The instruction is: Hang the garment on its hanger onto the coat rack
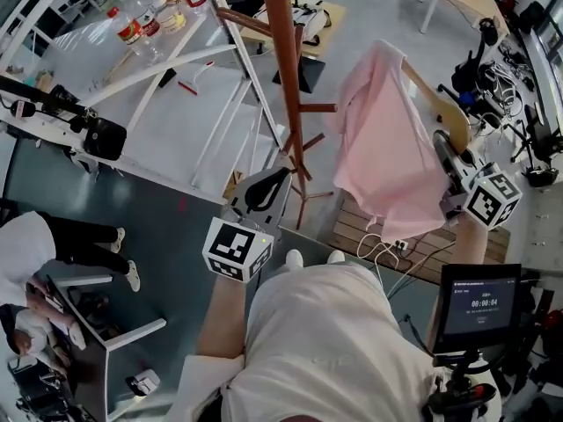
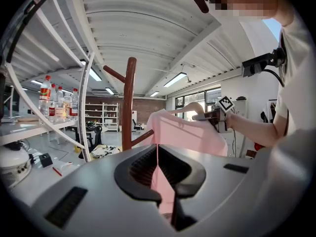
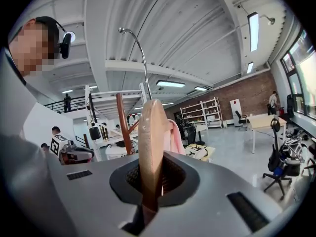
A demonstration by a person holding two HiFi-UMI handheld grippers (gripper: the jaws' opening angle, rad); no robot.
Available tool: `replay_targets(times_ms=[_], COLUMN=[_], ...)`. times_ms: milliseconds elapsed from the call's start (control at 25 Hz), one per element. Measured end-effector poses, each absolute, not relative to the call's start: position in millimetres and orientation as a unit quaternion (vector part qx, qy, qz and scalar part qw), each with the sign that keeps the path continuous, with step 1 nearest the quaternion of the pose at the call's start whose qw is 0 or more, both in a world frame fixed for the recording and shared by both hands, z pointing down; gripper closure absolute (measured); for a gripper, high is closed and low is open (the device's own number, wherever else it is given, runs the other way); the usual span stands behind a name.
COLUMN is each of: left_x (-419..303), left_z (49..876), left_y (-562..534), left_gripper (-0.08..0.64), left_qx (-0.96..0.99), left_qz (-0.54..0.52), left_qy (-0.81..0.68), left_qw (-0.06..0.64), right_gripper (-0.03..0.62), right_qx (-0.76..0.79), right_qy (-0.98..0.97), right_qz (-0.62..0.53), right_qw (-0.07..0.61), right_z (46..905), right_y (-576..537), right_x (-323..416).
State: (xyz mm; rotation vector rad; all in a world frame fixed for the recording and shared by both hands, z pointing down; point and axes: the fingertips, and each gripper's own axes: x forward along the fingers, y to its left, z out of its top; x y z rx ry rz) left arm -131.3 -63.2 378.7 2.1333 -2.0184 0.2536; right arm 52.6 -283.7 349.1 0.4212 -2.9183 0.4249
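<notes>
A pink garment point(image 1: 387, 139) hangs on a wooden hanger point(image 3: 152, 132), held up in the air to the right of the brown wooden coat rack point(image 1: 286, 77). My right gripper point(image 1: 442, 148) is shut on the hanger's right end; in the right gripper view the wood fills the gap between the jaws and the metal hook point(image 3: 140, 53) curves up above it. My left gripper point(image 1: 280, 178) hovers low beside the rack's pole, shut with nothing in it. In the left gripper view the rack point(image 2: 128, 102) stands ahead and the garment point(image 2: 182, 135) hangs to its right.
A white table point(image 1: 176, 104) with several bottles point(image 1: 141, 25) stands behind the rack. A camera arm point(image 1: 97, 134) reaches in from the left. A seated person point(image 1: 26, 253) is at the lower left. A wooden pallet point(image 1: 387, 236) with cables lies under the garment. A screen point(image 1: 479, 301) stands at the lower right.
</notes>
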Motion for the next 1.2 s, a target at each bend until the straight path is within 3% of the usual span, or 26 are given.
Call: replay_targets(times_ms=[1200], left_x=[-180], left_z=[376], left_y=[39], left_gripper=[0.552], left_qx=[0.551], left_qz=[0.084], left_qy=[-0.822], left_qw=[0.115], right_gripper=[0.588], right_qx=[-0.009], right_qy=[-0.99], right_qz=[0.072], right_qw=[0.122], right_z=[328], right_y=[-343], right_x=[-147])
